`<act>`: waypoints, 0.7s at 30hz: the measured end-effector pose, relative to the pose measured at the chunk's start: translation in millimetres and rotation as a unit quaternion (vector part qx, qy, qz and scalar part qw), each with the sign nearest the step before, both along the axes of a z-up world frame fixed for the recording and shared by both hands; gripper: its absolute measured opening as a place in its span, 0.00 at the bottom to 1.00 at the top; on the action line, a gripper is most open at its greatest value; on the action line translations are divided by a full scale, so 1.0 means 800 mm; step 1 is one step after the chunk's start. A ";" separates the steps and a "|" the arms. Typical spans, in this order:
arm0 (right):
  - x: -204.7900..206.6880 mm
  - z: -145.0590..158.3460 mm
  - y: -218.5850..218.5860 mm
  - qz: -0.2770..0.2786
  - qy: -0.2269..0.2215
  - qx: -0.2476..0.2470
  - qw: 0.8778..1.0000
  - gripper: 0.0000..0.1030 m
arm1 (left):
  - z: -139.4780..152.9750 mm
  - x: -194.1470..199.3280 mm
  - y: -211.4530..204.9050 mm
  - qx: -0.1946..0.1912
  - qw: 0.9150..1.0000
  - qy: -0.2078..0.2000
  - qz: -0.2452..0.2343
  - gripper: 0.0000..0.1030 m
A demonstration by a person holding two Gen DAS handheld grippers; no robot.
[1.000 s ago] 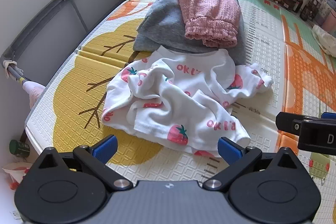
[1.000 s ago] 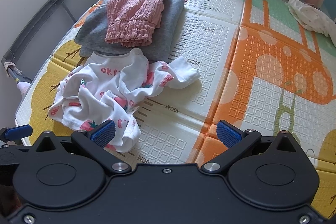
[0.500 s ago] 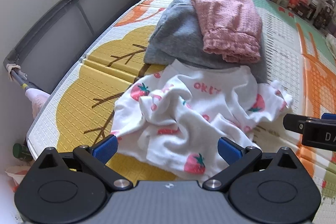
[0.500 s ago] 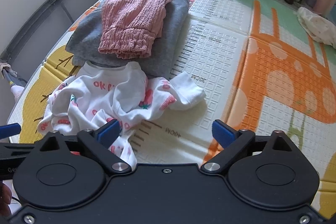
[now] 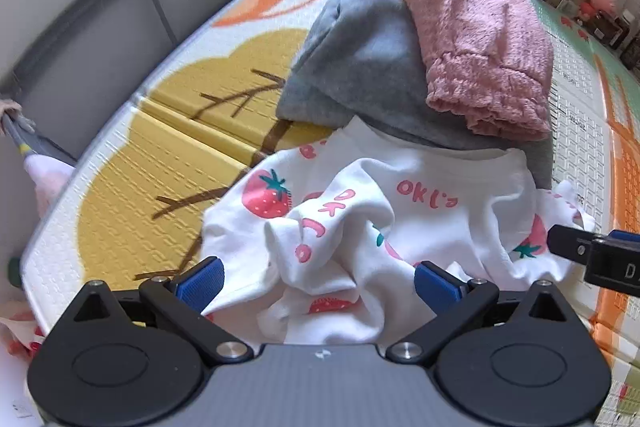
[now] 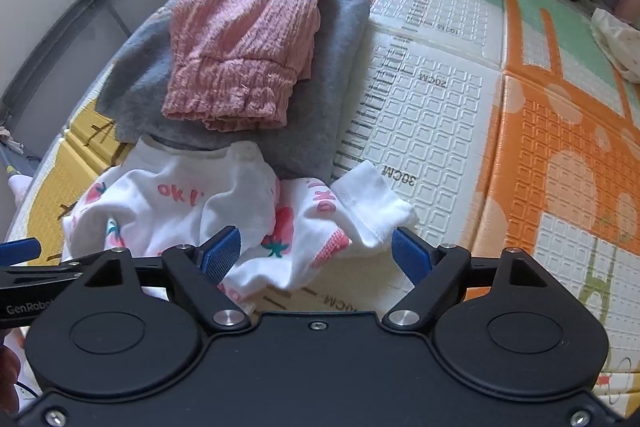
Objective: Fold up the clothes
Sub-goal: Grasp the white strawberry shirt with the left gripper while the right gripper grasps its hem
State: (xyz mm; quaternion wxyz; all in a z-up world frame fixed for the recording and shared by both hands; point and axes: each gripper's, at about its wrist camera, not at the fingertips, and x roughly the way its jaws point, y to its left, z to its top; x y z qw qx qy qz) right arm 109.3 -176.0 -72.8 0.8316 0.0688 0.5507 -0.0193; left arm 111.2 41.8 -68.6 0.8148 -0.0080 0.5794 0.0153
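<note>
— Strawberry shirt [image 5: 400,227]: crumpled on play mat [image 6: 440,107], just below grey-and-pink stack [image 6: 256,59], long axis running left to right.

— Left tongs [image 5: 316,279] over near-left bunch, open, empty. Right tongs [image 6: 316,251] astride right sleeve [image 6: 372,211], just been closing, not yet pinching. Both equally near.

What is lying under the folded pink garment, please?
The pink garment lies on a folded grey garment, which rests on the play mat. Whether anything sits between or beneath them cannot be seen.
</note>
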 end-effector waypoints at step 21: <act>0.015 -0.043 0.002 0.007 0.023 0.006 1.000 0.25 | -0.032 0.014 0.001 -0.061 0.998 0.030 0.015 0.61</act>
